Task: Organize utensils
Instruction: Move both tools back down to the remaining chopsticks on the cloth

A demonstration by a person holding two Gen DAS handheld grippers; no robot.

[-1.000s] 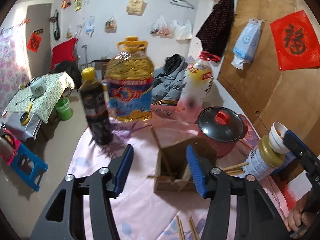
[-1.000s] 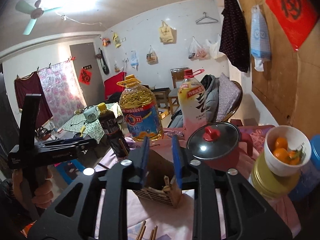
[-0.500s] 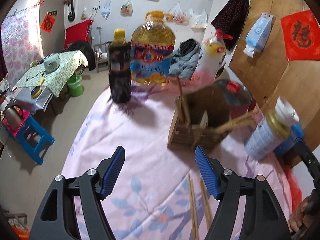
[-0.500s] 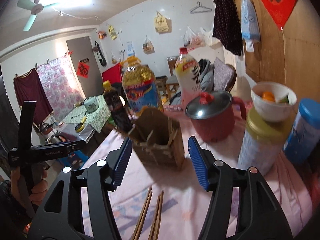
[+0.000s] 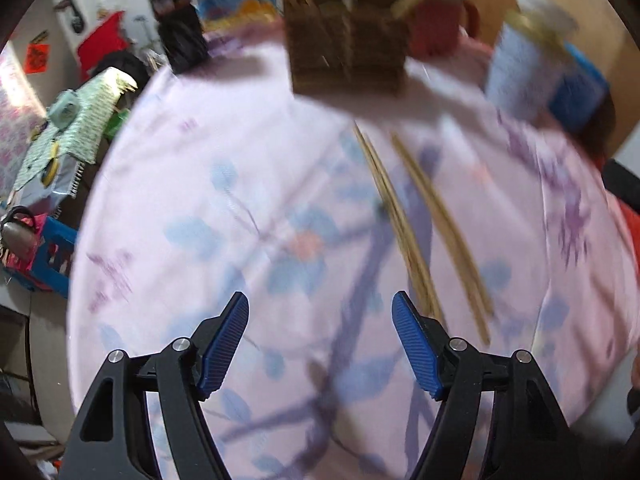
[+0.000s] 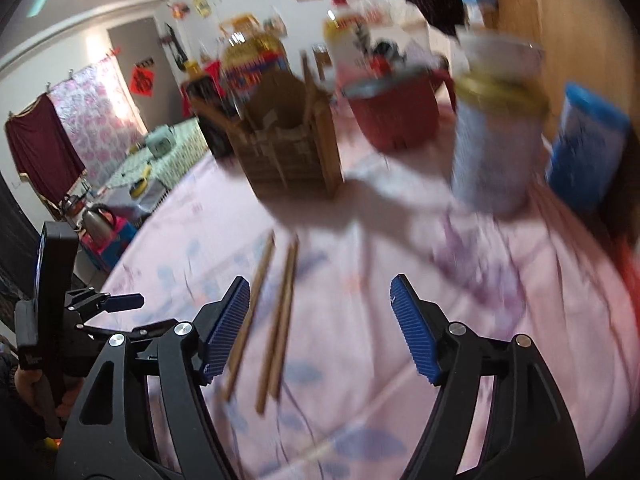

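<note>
Left gripper point(image 5: 320, 342), lower centre of left view: fingers spread wide, nothing between, poised over pink floral cloth point(image 5: 208, 216)

Right gripper point(image 6: 320, 326), lower centre of right view: fingers likewise wide and empty

Loose chopsticks point(image 5: 404, 224), centre right of left view: two pairs flat on cloth, side by side, running from near the right blue pad point(image 5: 412, 336) up toward the holder; in right view the same sticks point(image 6: 276, 312) just beside the left pad, lower left of centre

Wooden holder point(image 5: 346, 44), top centre of left view, upright, a few sticks already leaning out of it; in right view point(image 6: 288, 148) upper centre, well apart from the loose sticks

Red pot point(image 6: 394, 114), tin point(image 6: 496, 136) and blue can point(image 6: 586, 148) across upper right of right view, near the holder; dark bottle point(image 5: 182, 36) upper left of left view

Both views blurred by motion, so fine detail of stick ends uncertain

Probable step: approach to the loose sticks, none yet gripped

Risks, as judgement: thin round sticks flat on soft cloth, liable to roll or slip from the pads if pinched off centre; cloth liable to bunch into the grip if pads press too low; one stick of a pair liable to be left behind; long sticks carried toward a crowded corner liable to knock the holder or tin
</note>
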